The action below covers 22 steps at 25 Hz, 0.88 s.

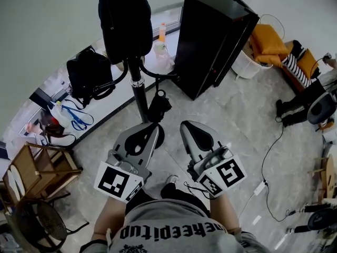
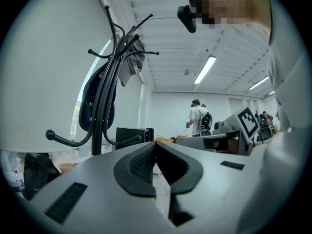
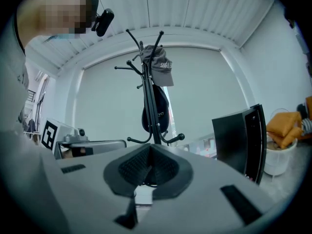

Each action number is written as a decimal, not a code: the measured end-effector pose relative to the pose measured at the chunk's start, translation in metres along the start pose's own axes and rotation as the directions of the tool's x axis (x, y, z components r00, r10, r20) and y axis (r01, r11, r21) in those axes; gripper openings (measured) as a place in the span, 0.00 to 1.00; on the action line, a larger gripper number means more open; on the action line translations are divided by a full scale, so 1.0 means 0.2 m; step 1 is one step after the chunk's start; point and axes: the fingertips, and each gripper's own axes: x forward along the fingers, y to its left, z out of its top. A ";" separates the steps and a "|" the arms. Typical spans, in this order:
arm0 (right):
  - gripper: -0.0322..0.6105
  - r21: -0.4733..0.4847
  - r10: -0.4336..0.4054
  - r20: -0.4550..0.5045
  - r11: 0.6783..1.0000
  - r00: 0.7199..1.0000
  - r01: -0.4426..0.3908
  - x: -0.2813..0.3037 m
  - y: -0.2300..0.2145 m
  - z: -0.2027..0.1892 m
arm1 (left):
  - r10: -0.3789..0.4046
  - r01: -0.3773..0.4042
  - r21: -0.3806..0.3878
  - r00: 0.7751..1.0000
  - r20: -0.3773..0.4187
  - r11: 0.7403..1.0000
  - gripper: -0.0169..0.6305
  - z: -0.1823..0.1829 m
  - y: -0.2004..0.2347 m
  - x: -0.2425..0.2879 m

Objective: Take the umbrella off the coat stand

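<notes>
The left gripper (image 1: 150, 128) and right gripper (image 1: 185, 126) face the coat stand (image 1: 138, 91), fingers pressed together, empty. The small black umbrella (image 1: 159, 105) hangs low on the pole's right side — spread one gripper's fingers first, then clasp its body and lift.

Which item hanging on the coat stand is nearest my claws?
The small black folded umbrella, dangling by its loop from a low hook beside the pole. The black handbag and the dark bag up top hang farther off.
</notes>
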 end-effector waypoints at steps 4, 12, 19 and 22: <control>0.07 -0.002 0.047 -0.005 0.999 0.999 -0.047 0.01 -0.02 0.00 | 0.048 -0.048 0.006 0.999 0.002 0.999 0.05 -0.01 -0.01 0.00; 0.07 -0.010 0.124 -0.023 0.992 0.992 -0.124 0.03 -0.05 -0.02 | 0.149 -0.149 -0.013 0.989 0.016 0.989 0.05 -0.03 0.01 0.00; 0.07 -0.011 0.165 -0.036 0.986 0.986 -0.165 0.05 -0.10 -0.04 | 0.191 -0.191 -0.022 0.982 0.006 0.981 0.05 -0.06 0.02 0.05; 0.07 -0.011 0.174 -0.040 0.985 0.984 -0.175 0.06 -0.13 -0.05 | 0.206 -0.206 -0.028 0.979 -0.003 0.978 0.05 -0.08 0.04 0.07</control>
